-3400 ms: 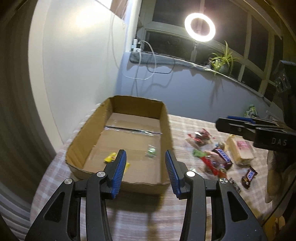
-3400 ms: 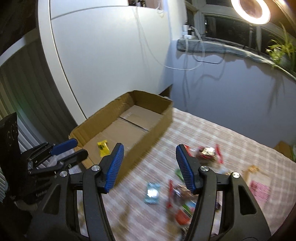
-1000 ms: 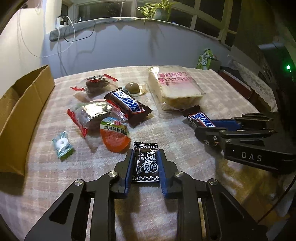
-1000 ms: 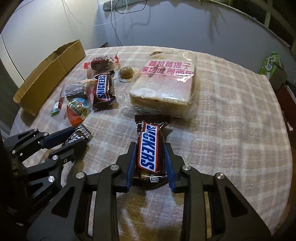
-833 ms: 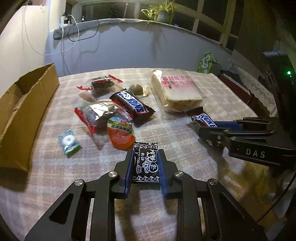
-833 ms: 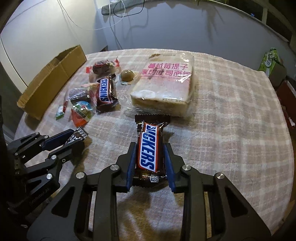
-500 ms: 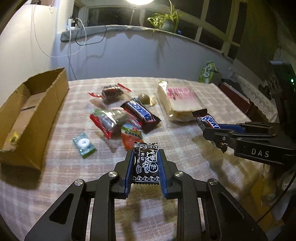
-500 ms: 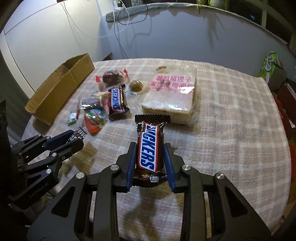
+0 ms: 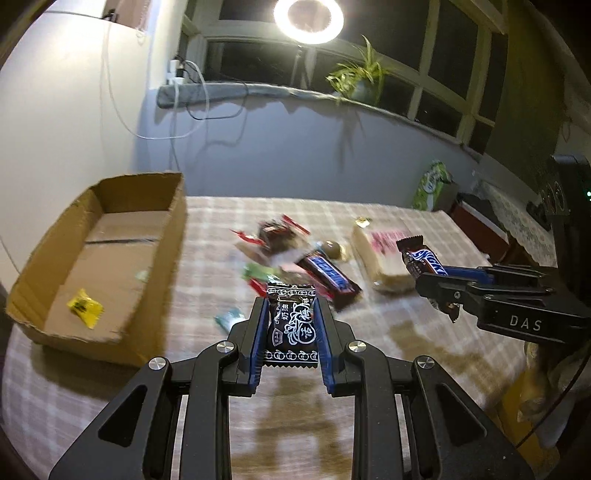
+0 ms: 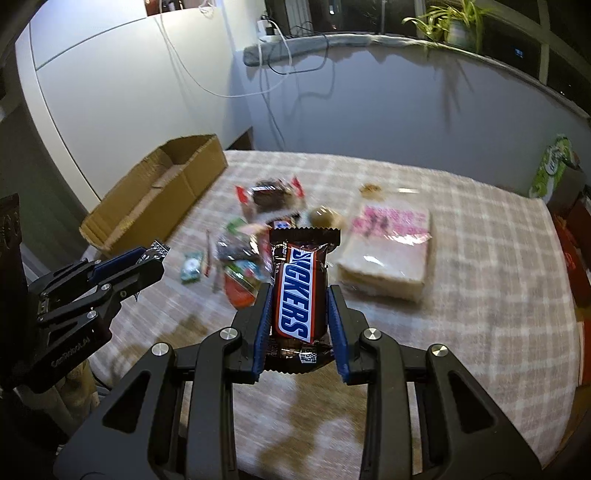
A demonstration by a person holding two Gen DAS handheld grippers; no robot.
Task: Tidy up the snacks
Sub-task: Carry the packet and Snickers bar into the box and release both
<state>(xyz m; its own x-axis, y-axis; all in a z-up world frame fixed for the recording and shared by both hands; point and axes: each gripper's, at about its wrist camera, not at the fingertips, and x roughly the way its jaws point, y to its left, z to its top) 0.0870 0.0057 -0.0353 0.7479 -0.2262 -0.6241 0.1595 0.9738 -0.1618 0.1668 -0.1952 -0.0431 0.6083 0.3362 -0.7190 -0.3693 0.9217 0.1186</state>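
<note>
My left gripper (image 9: 291, 306) is shut on a black candy packet (image 9: 291, 326) and holds it above the checked tablecloth. My right gripper (image 10: 299, 291) is shut on a brown Snickers bar (image 10: 297, 291), also raised; it shows at the right of the left wrist view (image 9: 424, 260). An open cardboard box (image 9: 40, 273) stands at the left with a yellow candy (image 9: 84, 302) inside; it also shows in the right wrist view (image 10: 159, 206). Loose snacks lie mid-table: a second Snickers bar (image 9: 327, 271), a red-ended wrapper (image 10: 269, 194), a green mint (image 10: 190, 267).
A wrapped sandwich bread pack (image 10: 388, 247) lies right of the snack pile. A green tissue box (image 9: 432, 184) stands at the table's far right. A ring light (image 9: 308, 16) and a plant (image 9: 358, 79) are on the window ledge behind.
Both grippers have risen and pulled back from the table with their snacks held. The left view has swung left, bringing the box interior into sight.
</note>
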